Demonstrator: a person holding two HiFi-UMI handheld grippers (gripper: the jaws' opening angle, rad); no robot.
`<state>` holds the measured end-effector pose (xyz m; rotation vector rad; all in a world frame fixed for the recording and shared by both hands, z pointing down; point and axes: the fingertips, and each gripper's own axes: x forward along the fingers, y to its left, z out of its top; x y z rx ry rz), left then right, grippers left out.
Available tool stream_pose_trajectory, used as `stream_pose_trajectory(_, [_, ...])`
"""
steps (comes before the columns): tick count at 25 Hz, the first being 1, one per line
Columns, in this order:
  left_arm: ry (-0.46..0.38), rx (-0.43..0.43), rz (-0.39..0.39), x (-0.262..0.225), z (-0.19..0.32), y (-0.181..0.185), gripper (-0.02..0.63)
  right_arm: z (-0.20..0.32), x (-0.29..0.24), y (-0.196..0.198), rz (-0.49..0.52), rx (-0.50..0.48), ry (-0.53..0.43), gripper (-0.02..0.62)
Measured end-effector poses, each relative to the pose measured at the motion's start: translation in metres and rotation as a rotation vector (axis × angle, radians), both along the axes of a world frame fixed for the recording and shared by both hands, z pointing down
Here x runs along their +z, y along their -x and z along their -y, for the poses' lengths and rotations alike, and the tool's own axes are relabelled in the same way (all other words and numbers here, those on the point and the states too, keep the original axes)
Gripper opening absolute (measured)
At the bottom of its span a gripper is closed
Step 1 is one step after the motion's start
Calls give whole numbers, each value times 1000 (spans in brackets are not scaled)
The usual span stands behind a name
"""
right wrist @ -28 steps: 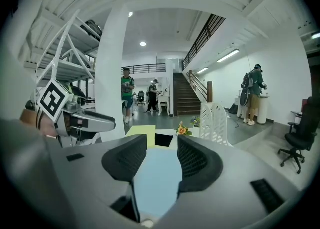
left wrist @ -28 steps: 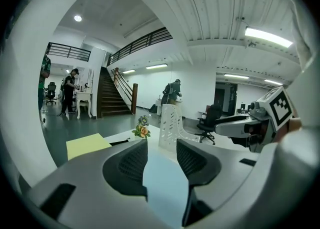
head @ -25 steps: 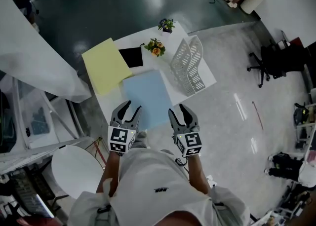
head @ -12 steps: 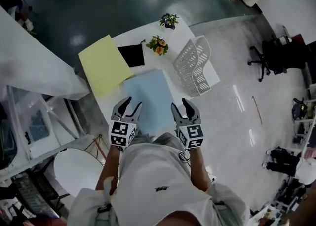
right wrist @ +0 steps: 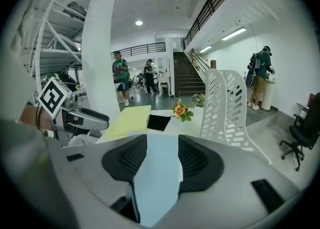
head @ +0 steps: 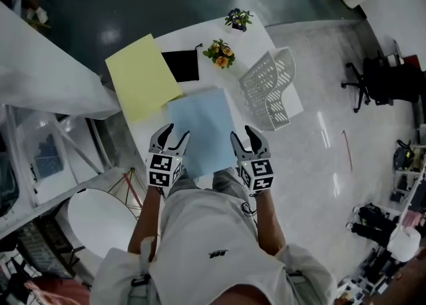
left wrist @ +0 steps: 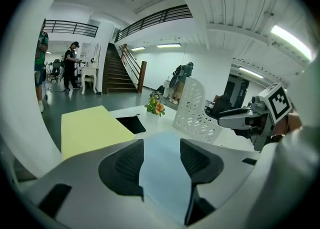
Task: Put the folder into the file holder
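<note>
Blue folder (head: 200, 127) lies flat on the table (head: 256, 37) between left gripper (head: 176, 134) and right gripper (head: 243, 134) — left jaws just opening, right slightly apart, neither gripping. File holder (head: 269, 90) beyond the right gripper looks empty — pickup and insertion remain.

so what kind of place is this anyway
Probably a big open office or workshop hall: a staircase up to a railed gallery, a black office chair on the glossy floor, and a small white table carrying a blue folder and a white file holder.
</note>
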<state>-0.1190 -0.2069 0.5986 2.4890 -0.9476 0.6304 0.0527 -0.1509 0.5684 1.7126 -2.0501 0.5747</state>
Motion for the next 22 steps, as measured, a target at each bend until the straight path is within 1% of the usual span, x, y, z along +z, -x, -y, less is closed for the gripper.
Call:
stream_pose_trajectory(5, [59, -69, 12, 21, 5, -2, 267, 15, 23, -9, 23, -57, 45, 185])
stream_pose_trajectory(14, [149, -160, 53, 59, 13, -4, 320, 41, 66, -15, 61, -165, 139, 210])
stream_pose_trajectory(22, [226, -197, 80, 91, 21, -2, 354, 59, 109, -14, 88, -231, 236, 252])
